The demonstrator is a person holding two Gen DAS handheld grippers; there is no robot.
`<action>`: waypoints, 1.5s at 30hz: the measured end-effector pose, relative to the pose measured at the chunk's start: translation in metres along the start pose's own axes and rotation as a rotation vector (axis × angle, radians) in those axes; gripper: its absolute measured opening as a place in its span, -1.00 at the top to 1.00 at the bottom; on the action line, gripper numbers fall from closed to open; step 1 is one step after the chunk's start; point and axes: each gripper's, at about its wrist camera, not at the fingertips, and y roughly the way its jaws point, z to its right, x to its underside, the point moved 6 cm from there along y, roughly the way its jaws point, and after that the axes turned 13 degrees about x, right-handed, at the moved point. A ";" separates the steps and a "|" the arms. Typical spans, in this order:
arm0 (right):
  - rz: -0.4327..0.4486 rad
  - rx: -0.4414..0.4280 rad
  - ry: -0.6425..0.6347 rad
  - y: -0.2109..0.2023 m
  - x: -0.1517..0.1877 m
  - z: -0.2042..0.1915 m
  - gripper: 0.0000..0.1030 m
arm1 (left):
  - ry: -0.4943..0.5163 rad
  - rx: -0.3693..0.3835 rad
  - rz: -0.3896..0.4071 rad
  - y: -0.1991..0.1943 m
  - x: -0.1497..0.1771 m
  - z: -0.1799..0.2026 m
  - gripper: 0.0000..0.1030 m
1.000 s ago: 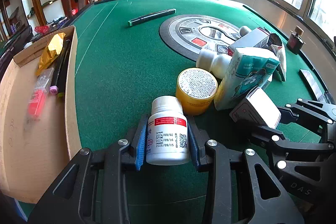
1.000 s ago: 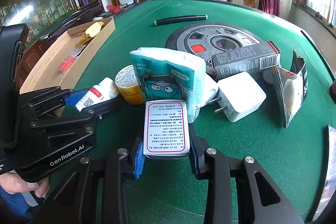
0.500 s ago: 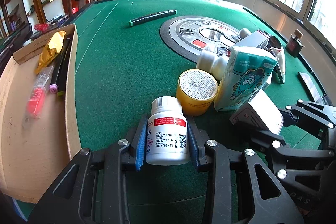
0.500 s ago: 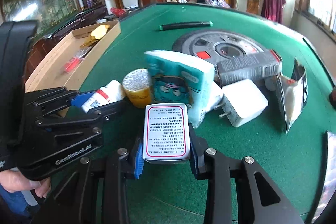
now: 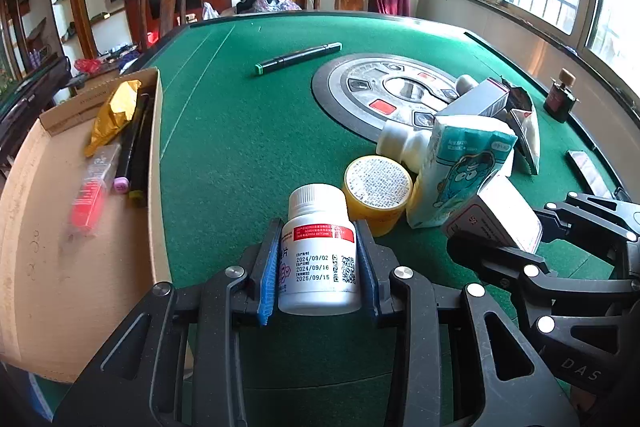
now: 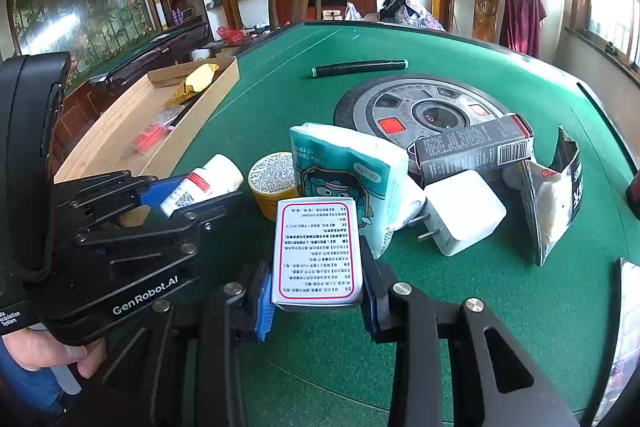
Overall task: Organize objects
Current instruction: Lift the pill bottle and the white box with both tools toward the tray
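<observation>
Right of the cardboard tray (image 5: 156,187), left tool (image 5: 320,263) pinches a pill bottle (image 5: 318,255); right tool (image 6: 318,291) pinches a small box (image 6: 316,251). Tools sit close & could collide w/ the clutter.

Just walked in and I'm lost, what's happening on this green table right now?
A person is tidying clutter with two handheld tools. The left tool is clamped on a white pill bottle, and the right tool grips a small white box with a red border. A pile of items, including a tissue pack and a charger, sits on the green table. A cardboard tray on the left holds a few things.
</observation>
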 end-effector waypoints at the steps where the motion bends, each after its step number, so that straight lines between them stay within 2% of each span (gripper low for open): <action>1: 0.001 -0.001 0.001 0.000 0.000 0.000 0.33 | 0.001 0.000 0.002 0.000 0.000 0.000 0.34; 27: 0.062 0.000 0.066 -0.014 -0.013 -0.006 0.33 | -0.011 -0.015 0.072 -0.019 -0.008 -0.004 0.34; 45: 0.068 0.010 0.088 -0.017 -0.017 -0.016 0.33 | -0.024 -0.017 0.137 -0.036 -0.014 -0.006 0.34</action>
